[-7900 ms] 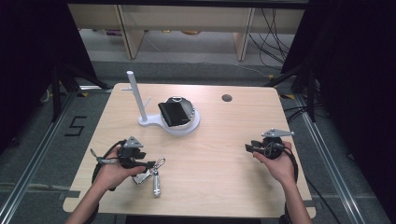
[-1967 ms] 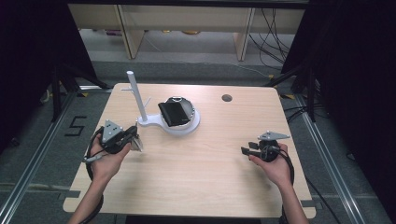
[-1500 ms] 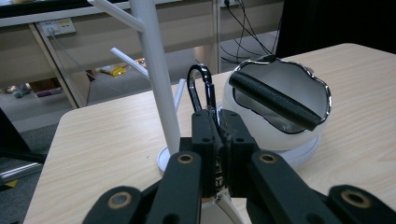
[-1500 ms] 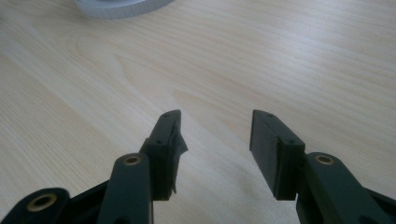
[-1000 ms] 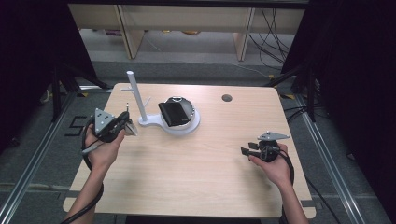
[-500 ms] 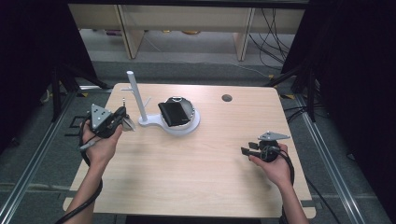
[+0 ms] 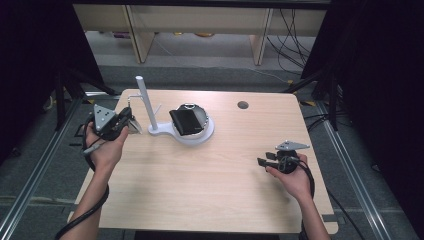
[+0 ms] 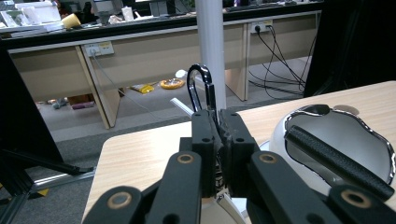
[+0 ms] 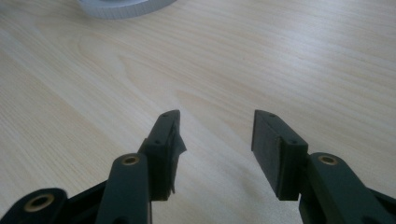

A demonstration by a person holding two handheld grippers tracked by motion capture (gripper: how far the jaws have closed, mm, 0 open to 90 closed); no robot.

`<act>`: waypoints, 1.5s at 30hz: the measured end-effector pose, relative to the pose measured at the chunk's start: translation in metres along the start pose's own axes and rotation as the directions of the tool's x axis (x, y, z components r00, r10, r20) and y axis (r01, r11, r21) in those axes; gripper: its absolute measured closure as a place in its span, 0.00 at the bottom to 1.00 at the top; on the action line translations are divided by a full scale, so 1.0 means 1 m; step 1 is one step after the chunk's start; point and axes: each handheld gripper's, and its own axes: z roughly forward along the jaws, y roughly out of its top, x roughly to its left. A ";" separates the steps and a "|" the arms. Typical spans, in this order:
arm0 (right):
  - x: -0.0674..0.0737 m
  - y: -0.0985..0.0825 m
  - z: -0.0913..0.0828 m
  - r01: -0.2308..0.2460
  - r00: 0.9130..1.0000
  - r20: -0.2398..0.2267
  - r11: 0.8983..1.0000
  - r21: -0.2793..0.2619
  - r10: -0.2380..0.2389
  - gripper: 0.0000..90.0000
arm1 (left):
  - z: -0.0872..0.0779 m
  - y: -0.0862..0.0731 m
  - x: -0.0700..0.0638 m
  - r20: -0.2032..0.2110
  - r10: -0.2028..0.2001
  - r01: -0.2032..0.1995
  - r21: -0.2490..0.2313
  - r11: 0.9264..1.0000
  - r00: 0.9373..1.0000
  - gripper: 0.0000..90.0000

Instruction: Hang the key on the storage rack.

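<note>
The black carabiner clip [image 8: 200,88] you are carrying stands upright out of the pads of your left gripper [image 8: 217,140], its loop end up and its long axis running nearly parallel to the white post [image 8: 211,46] right behind it. That gripper is clamped tight on the clip's lower end, and a bunch of keys [image 7: 134,127] seems to hang under it near the tabletop's far left corner. In the high view, your left gripper [image 7: 120,120] sits just left of the post [image 7: 144,102], close but apart from it, so the thing to line up is the loop against the thin side peg [image 7: 157,109] that juts from the post. That peg lies to the right of the clip and slightly beyond it. The stand's round white base [image 7: 200,137] with the dark wallet [image 7: 184,121] on it lies further right, toward the middle of the far edge. Your right gripper [image 7: 270,161] rests well away near the right edge, jaws spread with nothing between them over bare wood [image 9: 215,140], so the left hand is plainly the nearer one for hanging the clip.
</note>
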 end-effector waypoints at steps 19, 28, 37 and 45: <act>0.000 -0.001 0.001 -0.010 1.000 -0.009 1.000 0.003 0.010 0.58 | 0.016 0.005 0.004 -0.048 0.000 0.000 0.006 1.000 0.999 0.95; 0.000 -0.002 0.002 -0.011 1.000 -0.010 1.000 0.008 0.011 0.58 | 0.022 0.007 0.003 -0.058 0.014 -0.013 0.015 1.000 0.998 0.95; 0.000 -0.002 0.001 -0.019 1.000 -0.014 1.000 -0.003 0.019 0.58 | 0.029 0.006 0.000 -0.054 0.023 -0.022 0.026 0.999 0.998 0.95; -0.001 -0.002 0.001 -0.017 1.000 -0.008 1.000 0.009 0.017 0.58 | 0.035 0.004 -0.003 -0.055 0.027 -0.025 0.031 0.999 0.998 0.95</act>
